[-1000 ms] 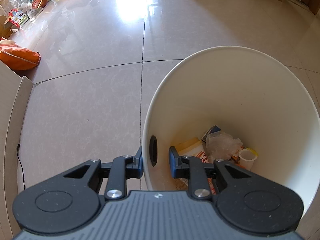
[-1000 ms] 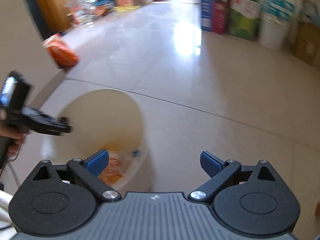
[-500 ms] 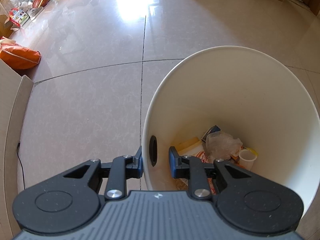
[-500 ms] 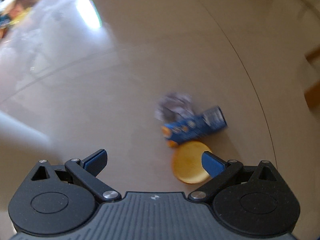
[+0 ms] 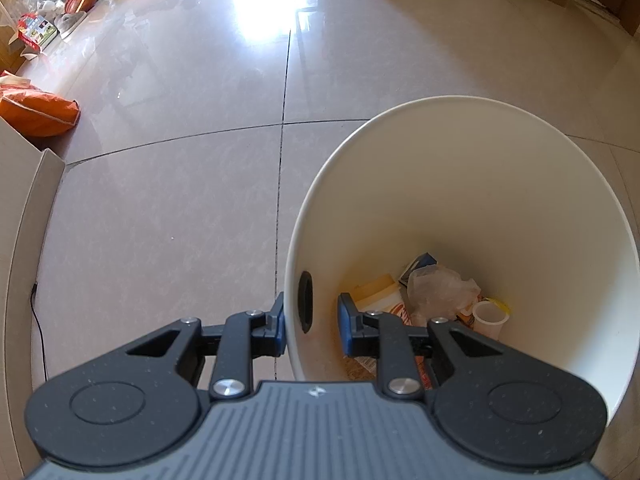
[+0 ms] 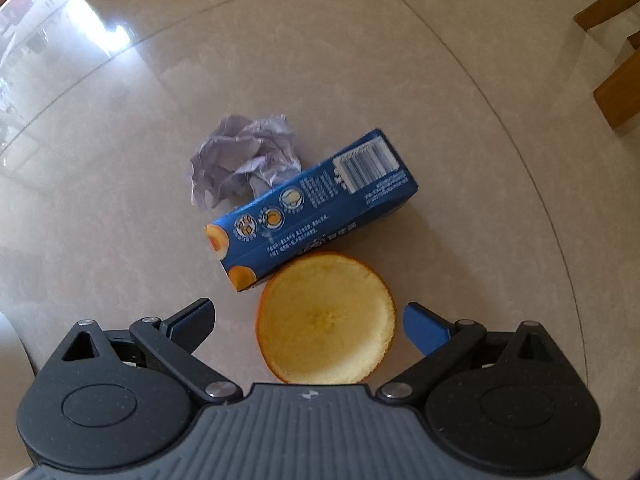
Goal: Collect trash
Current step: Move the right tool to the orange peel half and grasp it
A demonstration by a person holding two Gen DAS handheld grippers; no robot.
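My left gripper (image 5: 311, 326) is shut on the near rim of a white bin (image 5: 460, 184), one finger outside the wall and one inside beside a dark handle hole. Inside lie a crumpled plastic bag (image 5: 440, 290), a small white cup (image 5: 490, 318) and paper wrappers. In the right wrist view my right gripper (image 6: 308, 326) hangs open just above a round orange peel (image 6: 326, 320) on the floor. A blue carton (image 6: 316, 208) lies across the peel's far edge. Behind it sits a crumpled paper ball (image 6: 244, 160).
Glossy beige floor tiles surround the bin. An orange bag (image 5: 36, 108) and a pale cabinet edge (image 5: 24, 216) stand at the left, with clutter and boxes along the far wall. Wooden furniture legs (image 6: 616, 92) show at the right in the right wrist view.
My right gripper swung away from the bin and came down towards the floor trash, ending low over the orange peel, still open. The left gripper and bin have not moved.
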